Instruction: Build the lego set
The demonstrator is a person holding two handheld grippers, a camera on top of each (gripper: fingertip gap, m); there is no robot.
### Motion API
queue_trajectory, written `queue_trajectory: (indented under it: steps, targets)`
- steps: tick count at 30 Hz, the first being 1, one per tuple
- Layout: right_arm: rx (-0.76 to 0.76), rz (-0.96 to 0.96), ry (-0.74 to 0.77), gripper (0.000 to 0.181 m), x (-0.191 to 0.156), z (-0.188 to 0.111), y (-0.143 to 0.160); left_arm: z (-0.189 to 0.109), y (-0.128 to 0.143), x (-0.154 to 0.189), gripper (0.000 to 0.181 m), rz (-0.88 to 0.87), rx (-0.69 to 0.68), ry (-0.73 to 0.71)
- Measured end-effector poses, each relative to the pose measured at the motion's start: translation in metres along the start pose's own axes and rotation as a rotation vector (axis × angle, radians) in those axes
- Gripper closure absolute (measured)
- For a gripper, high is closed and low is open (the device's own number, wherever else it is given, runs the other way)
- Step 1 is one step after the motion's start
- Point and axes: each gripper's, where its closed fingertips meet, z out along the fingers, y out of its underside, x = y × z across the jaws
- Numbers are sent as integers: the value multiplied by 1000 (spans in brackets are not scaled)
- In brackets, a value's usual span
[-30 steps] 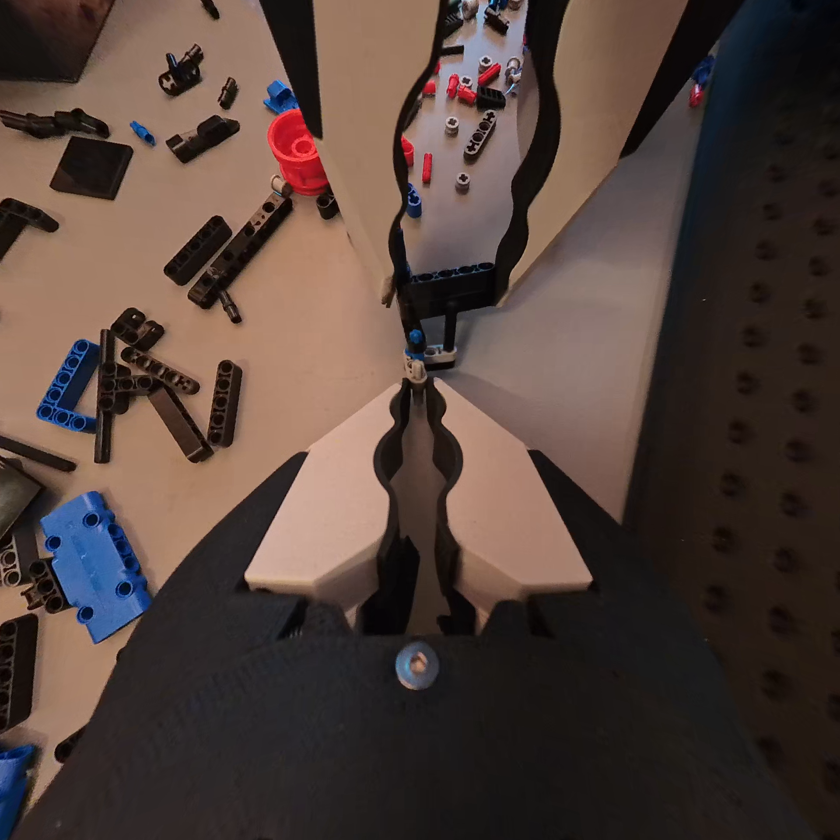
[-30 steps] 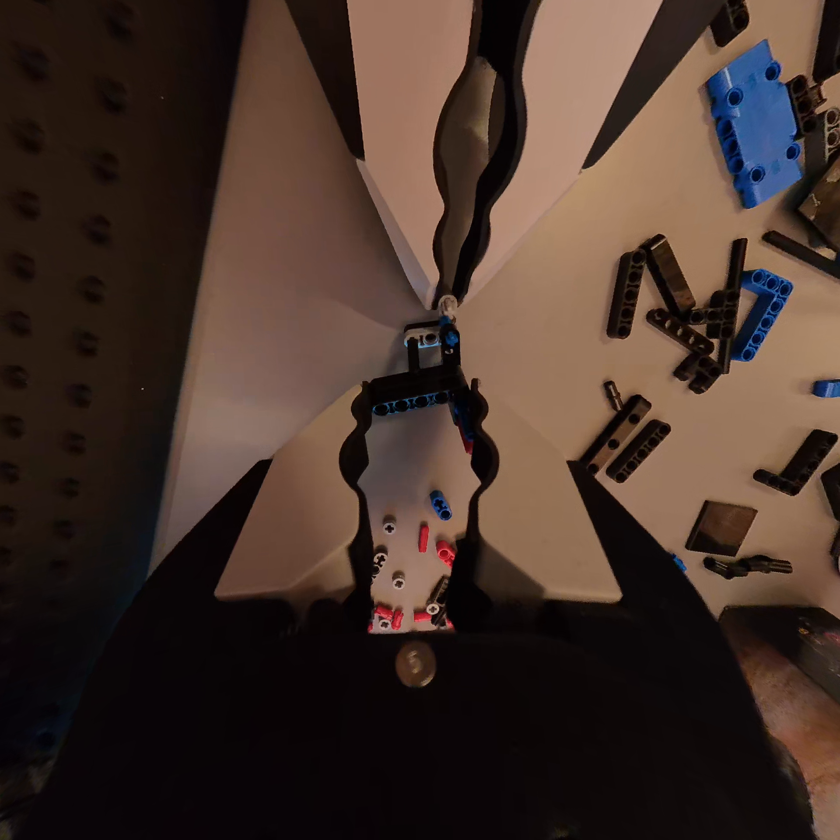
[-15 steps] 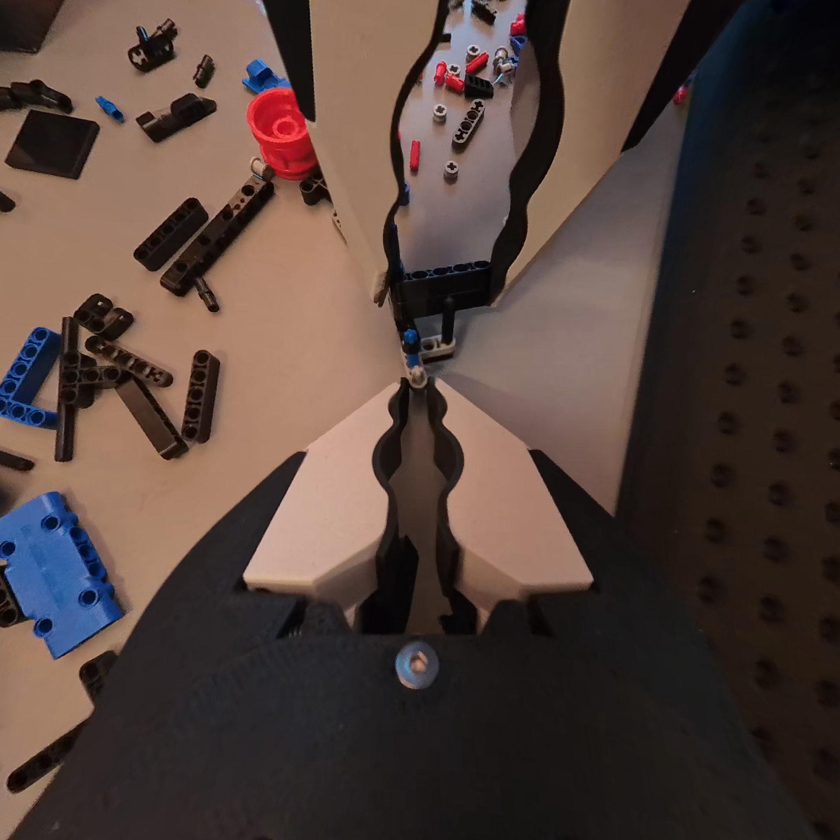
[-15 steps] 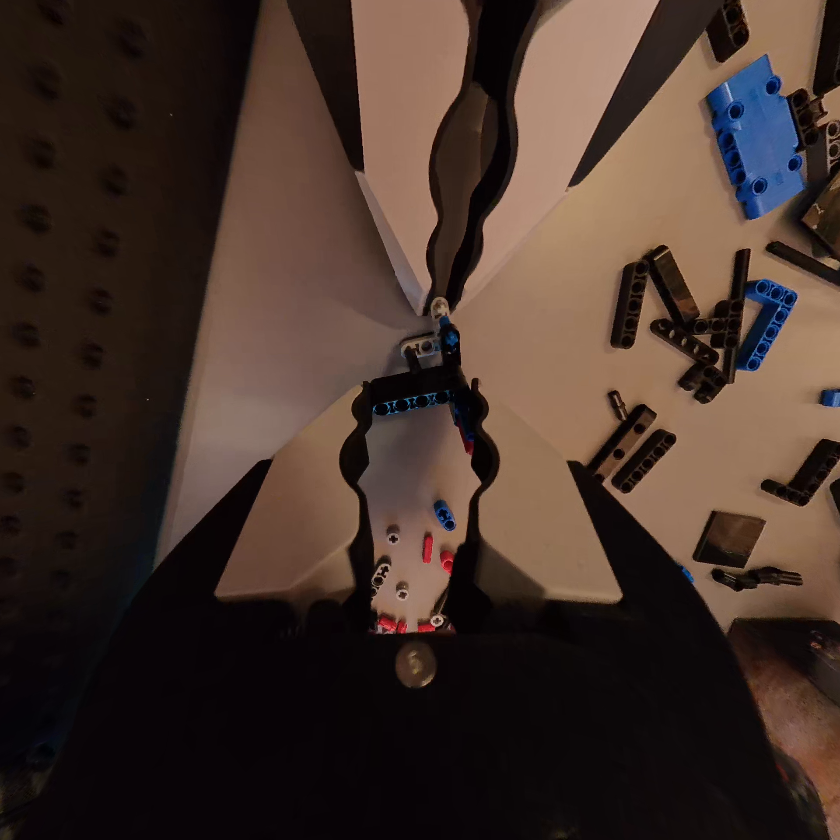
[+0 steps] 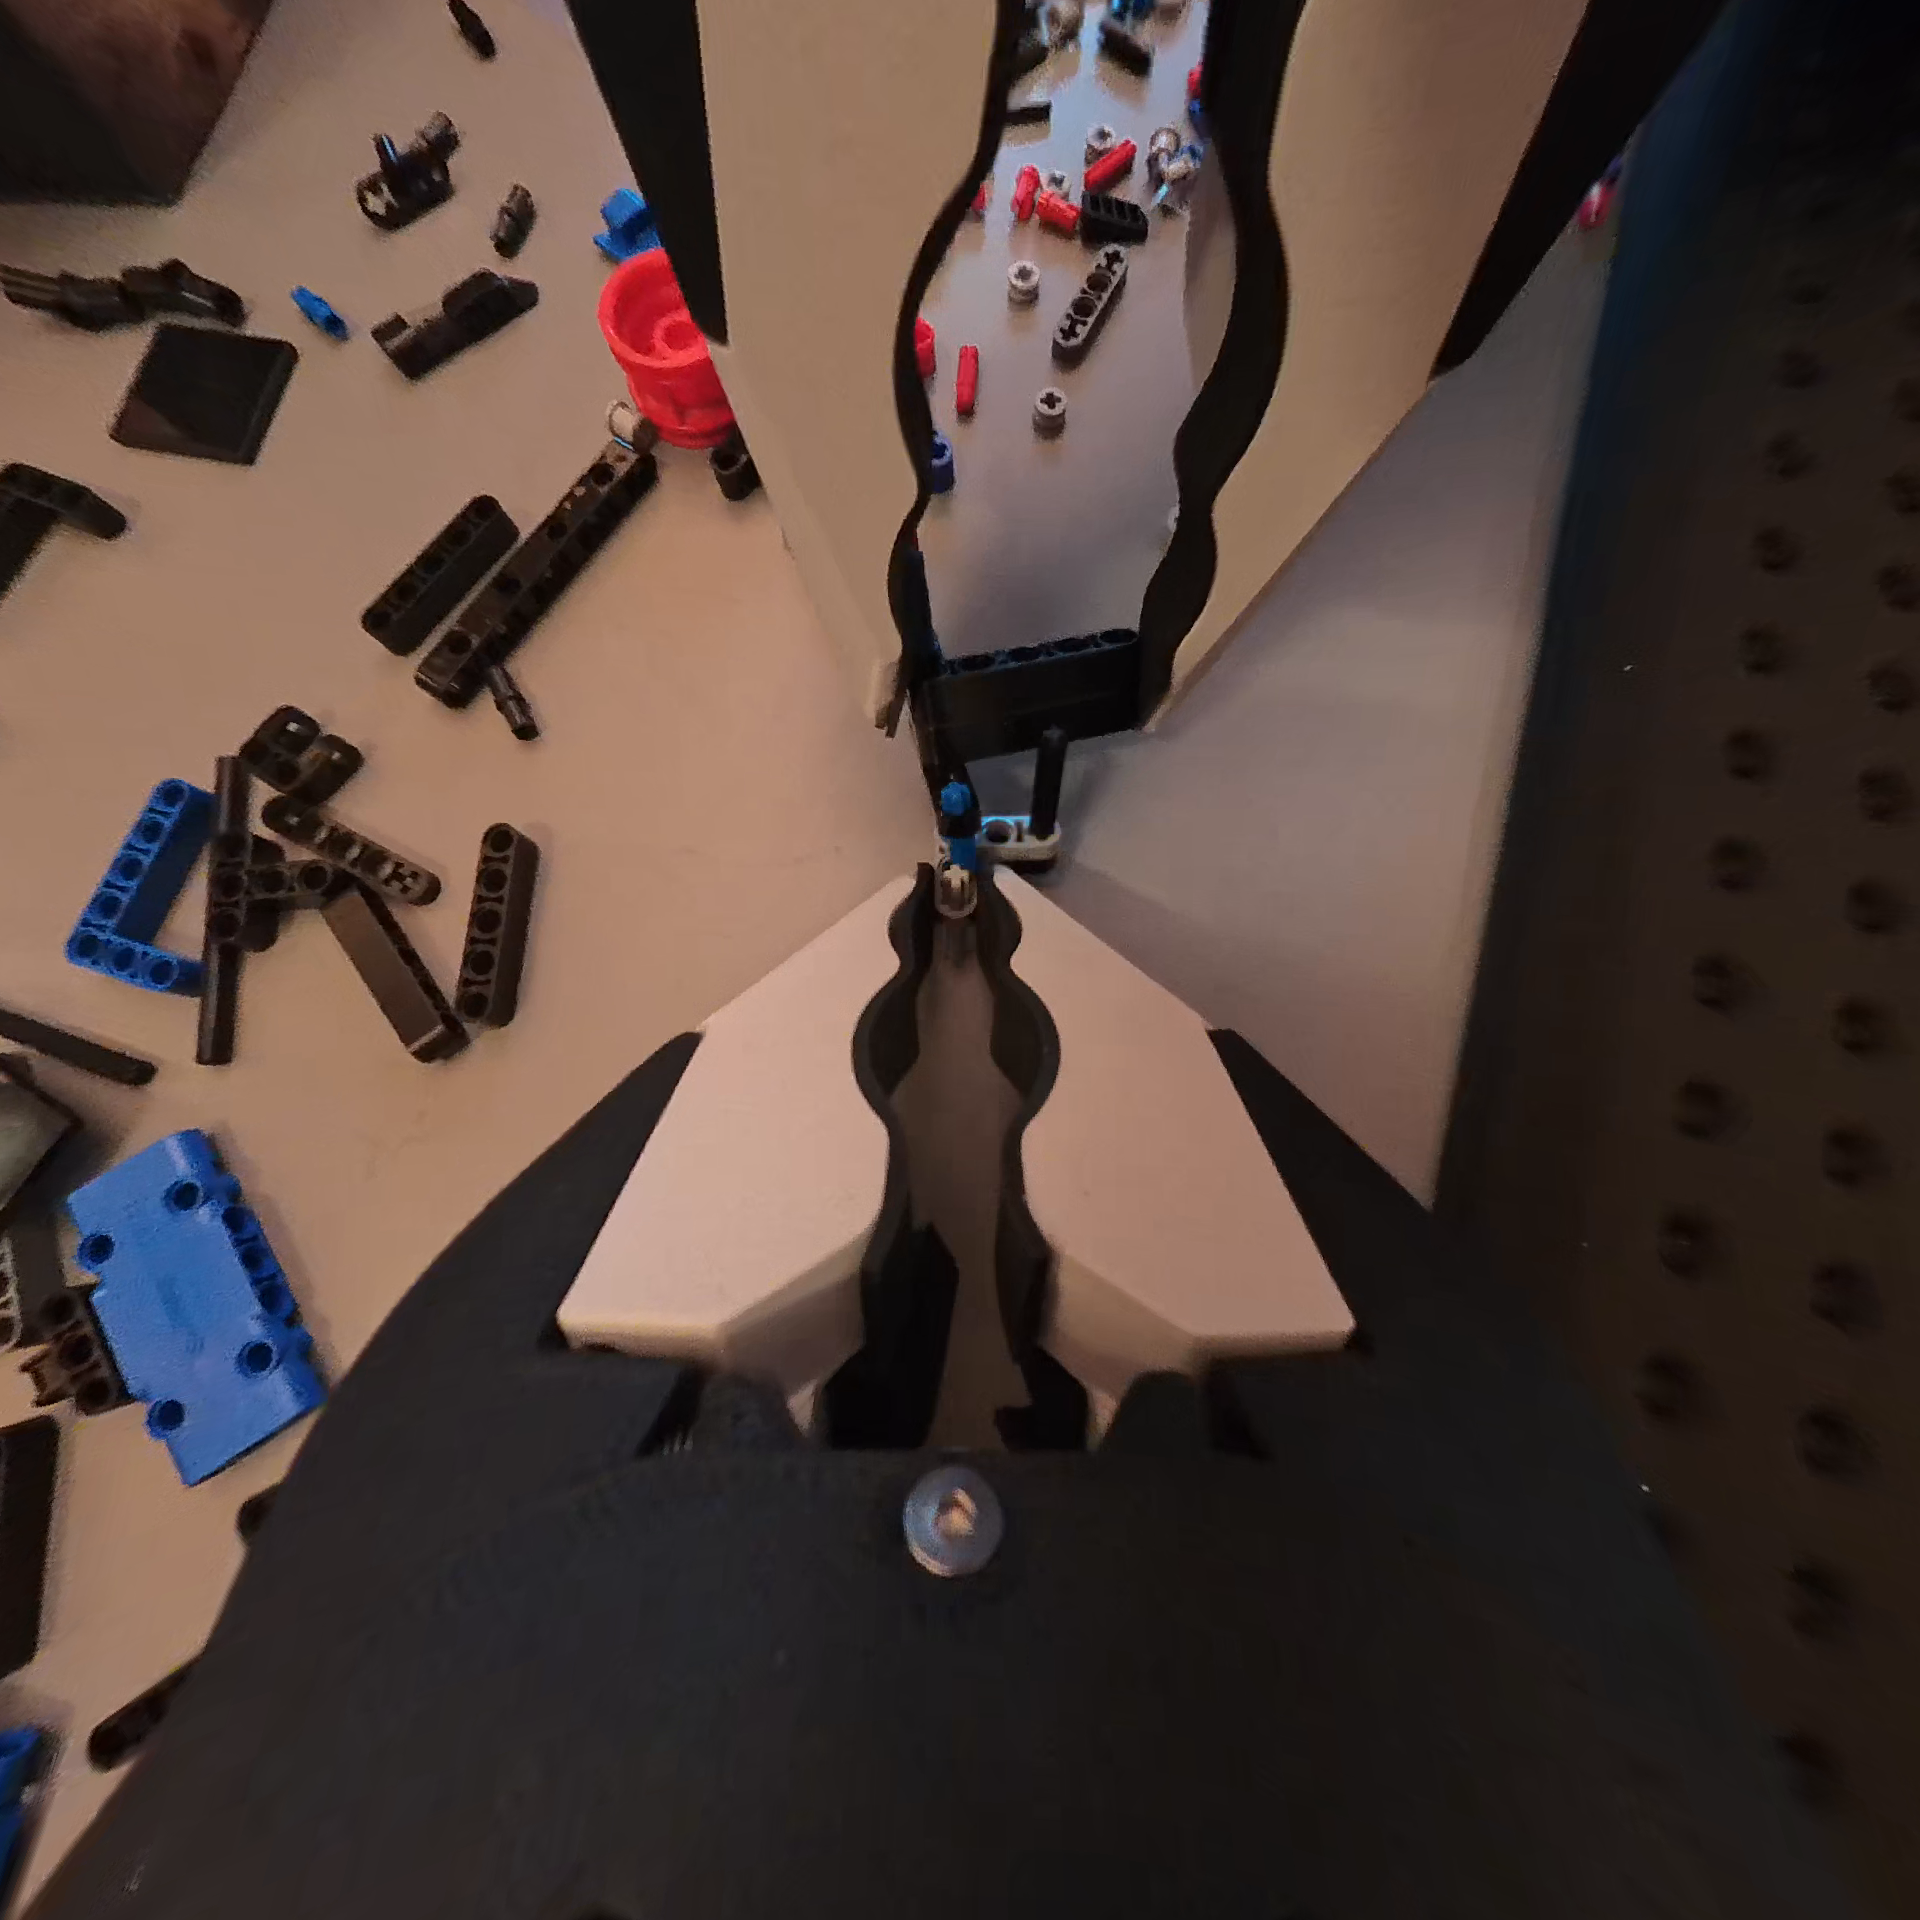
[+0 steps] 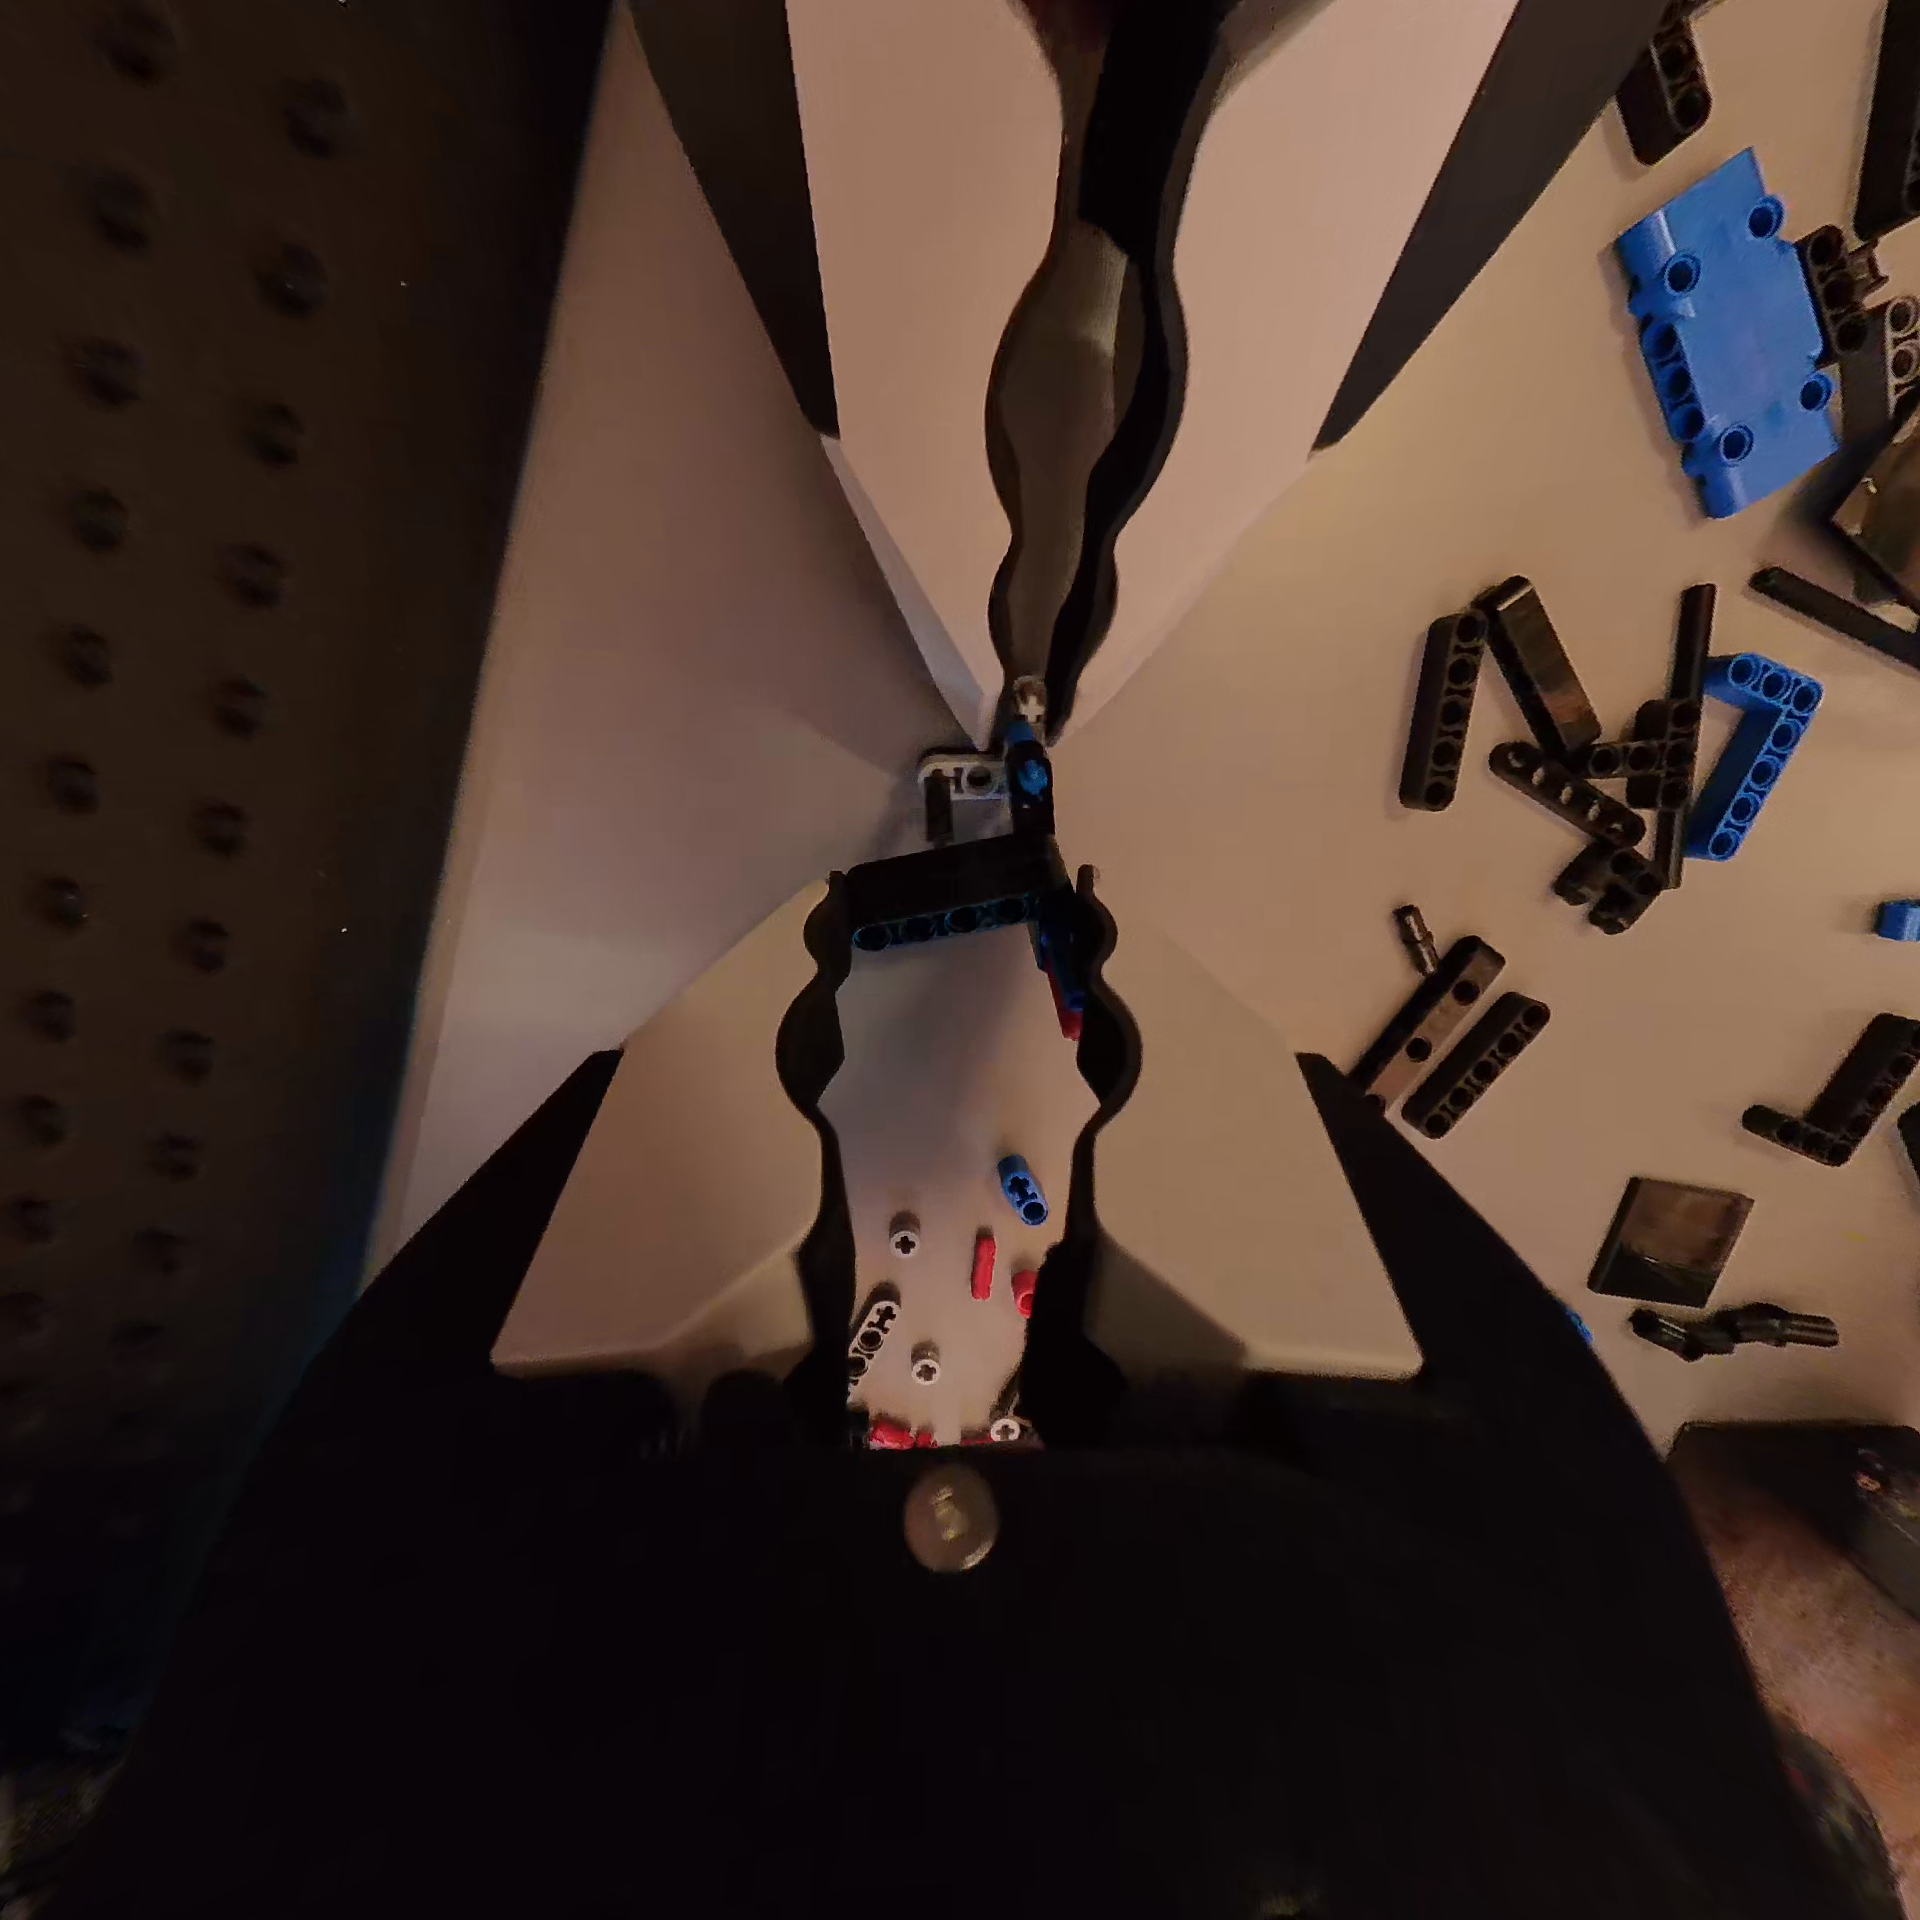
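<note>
- Two tongs meet tip to tip above the tabletop (image 5: 675, 748), with the black sub-assembly (image 5: 1023, 691) suspended between them as the reference landmark.
- Right tongs (image 6: 961, 914): partly spread and clamped on the two ends of the black sub-assembly's beam, which spans the gap between the fingertips.
- Left tongs (image 5: 954, 902): nearly shut, pinching a small grey connector (image 5: 954, 891) at the very tips.
- The grey connector sits directly against a blue pin (image 5: 954, 816) that projects from the near side of the black sub-assembly, beside a pale short beam (image 5: 1023, 834) mounted on a black axle (image 5: 1047, 769).
- Judged step: seating the grey connector onto the blue pin.
- Risk 1: the connector is held only by the extreme tips. Off-axis push could flick it out, dropping it among the loose parts (image 5: 312, 904) to the left of the sub-assembly.
- Risk 2: pushing force travels into the beam ends. If the right grip is light, the sub-assembly may pivot or slip free.
- Risk 3: sideways load could pull the blue pin or pale short beam off their seats instead of joining the parts.
- Risk 4: the joint is small and partly hidden by the tips, so misalignment cannot be ruled out.
- Small red and grey pieces (image 6: 940, 1262) lie beyond the sub-assembly, under the right tongs.
</note>
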Motion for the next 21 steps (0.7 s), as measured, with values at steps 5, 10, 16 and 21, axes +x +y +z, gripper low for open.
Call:
queue_trajectory:
  steps: [5, 10, 16, 21]
  targets:
    - [10, 22, 1, 141, 2, 1, 1, -3, -2, -2, 176, 0, 18, -14]
    - [7, 28, 7, 141, 3, 2, 0, -4, -2, -3, 177, 5, 13, -25]
    - [18, 28, 23, 140, 5, 3, 0, -4, -2, -4, 176, 9, 4, -30]
    - [59, 28, 14, 141, 4, 1, -3, -5, -1, -4, 177, 3, 2, -25]
